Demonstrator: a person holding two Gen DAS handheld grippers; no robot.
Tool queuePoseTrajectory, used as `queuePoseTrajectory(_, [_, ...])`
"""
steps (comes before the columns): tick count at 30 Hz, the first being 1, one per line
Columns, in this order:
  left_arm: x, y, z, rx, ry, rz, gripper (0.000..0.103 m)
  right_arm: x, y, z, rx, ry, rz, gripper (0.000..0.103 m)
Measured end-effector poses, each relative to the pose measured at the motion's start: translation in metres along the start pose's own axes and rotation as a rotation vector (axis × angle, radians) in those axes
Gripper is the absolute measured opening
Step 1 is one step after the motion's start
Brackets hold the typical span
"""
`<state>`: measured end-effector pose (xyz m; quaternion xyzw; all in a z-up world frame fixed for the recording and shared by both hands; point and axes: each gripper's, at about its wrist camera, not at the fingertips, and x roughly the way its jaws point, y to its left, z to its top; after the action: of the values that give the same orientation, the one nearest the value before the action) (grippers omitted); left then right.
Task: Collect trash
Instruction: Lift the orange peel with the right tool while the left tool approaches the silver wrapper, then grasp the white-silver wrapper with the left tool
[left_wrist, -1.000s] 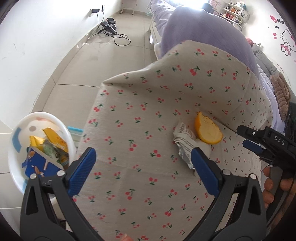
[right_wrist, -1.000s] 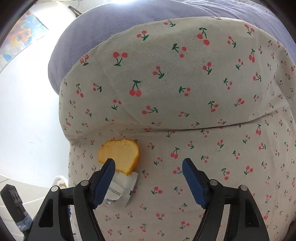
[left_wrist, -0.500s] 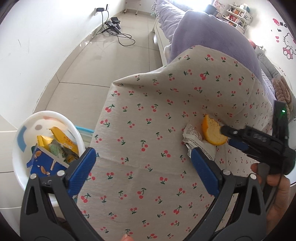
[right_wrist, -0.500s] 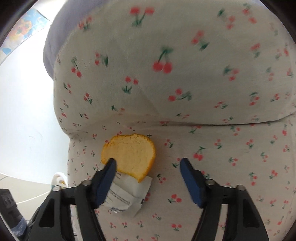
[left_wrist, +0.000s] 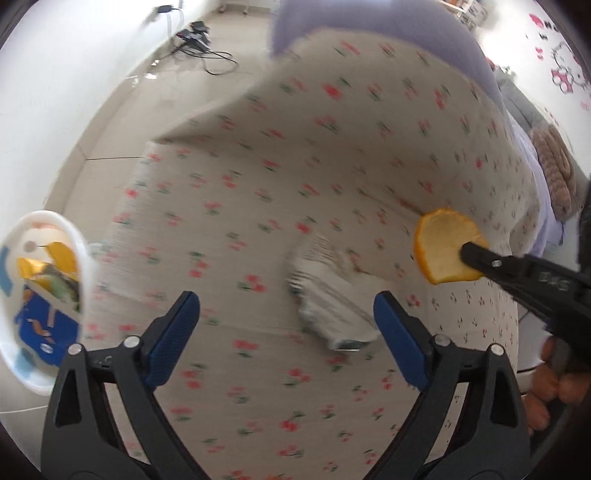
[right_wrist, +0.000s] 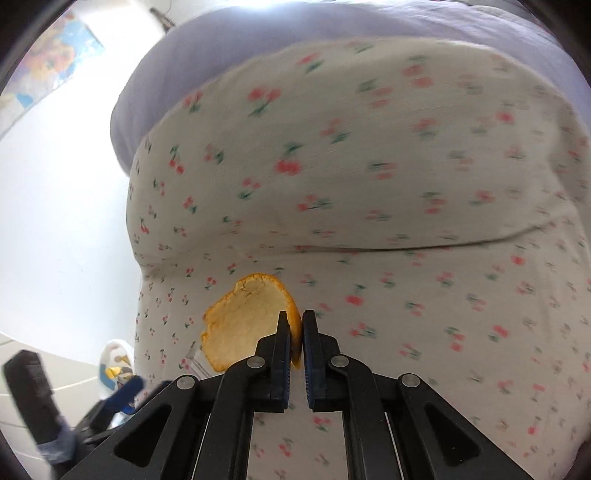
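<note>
My right gripper (right_wrist: 294, 325) is shut on the edge of an orange peel (right_wrist: 243, 321) and holds it just above the cherry-print sofa cover (right_wrist: 369, 221). In the left wrist view the peel (left_wrist: 441, 251) hangs from the right gripper (left_wrist: 467, 249) at the right. A crumpled white printed wrapper (left_wrist: 332, 295) lies on the cover between my left gripper's fingers. My left gripper (left_wrist: 286, 328) is open and empty above it. A white bin (left_wrist: 79, 251) holding yellow and blue wrappers stands at the far left.
A purple cushion (right_wrist: 258, 55) lies behind the cover. Black cables and a charger (left_wrist: 201, 37) lie on the tiled floor. A brown plush toy (left_wrist: 554, 170) sits at the far right. The bin (right_wrist: 114, 360) shows small in the right wrist view.
My right gripper has shut on the orange peel and lifted it off the wrapper. My left gripper has moved closer to the wrapper; both views are blurred by motion.
</note>
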<state>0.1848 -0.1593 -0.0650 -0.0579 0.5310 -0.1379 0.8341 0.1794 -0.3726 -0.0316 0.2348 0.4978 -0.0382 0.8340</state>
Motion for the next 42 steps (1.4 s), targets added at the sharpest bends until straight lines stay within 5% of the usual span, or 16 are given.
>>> queuePoseTrajectory(10, [0.031,-0.04,-0.017,0.09,-0.011,0.068,0.07,-0.021,-0.046,-0.015,0.059,0.013,-0.049,0.007])
queuePoseTrajectory(15, [0.023,-0.039,-0.017,0.097,-0.042,0.062,0.038,-0.028,-0.061,-0.019,0.062,0.023,-0.059,0.007])
queuePoseTrajectory(22, [0.001,-0.027,-0.015,0.108,-0.038,-0.014,0.023,-0.039,-0.06,-0.031,0.054,0.023,-0.047,0.007])
queuePoseTrajectory(24, [-0.008,-0.023,-0.016,0.121,-0.039,-0.032,0.006,-0.04,-0.057,-0.034,0.056,0.025,-0.039,0.007])
queuePoseTrajectory(26, [-0.016,-0.015,-0.017,0.125,-0.037,-0.051,0.002,-0.04,-0.052,-0.038,0.053,0.026,-0.031,0.007])
queuePoseTrajectory(37, [-0.042,0.001,-0.026,0.1,-0.049,-0.137,0.002,-0.051,-0.025,-0.054,0.03,0.006,0.009,0.007])
queuePoseTrajectory(38, [-0.041,0.001,-0.026,0.094,-0.039,-0.128,0.011,-0.053,-0.024,-0.054,0.024,0.002,0.003,0.007])
queuePoseTrajectory(41, [-0.038,0.004,-0.028,0.047,-0.025,-0.109,0.074,-0.055,-0.029,-0.054,0.019,-0.005,-0.017,0.007])
queuePoseTrajectory(42, [-0.038,0.003,-0.028,0.029,-0.036,-0.107,0.076,-0.054,-0.032,-0.054,0.019,-0.005,-0.022,0.007])
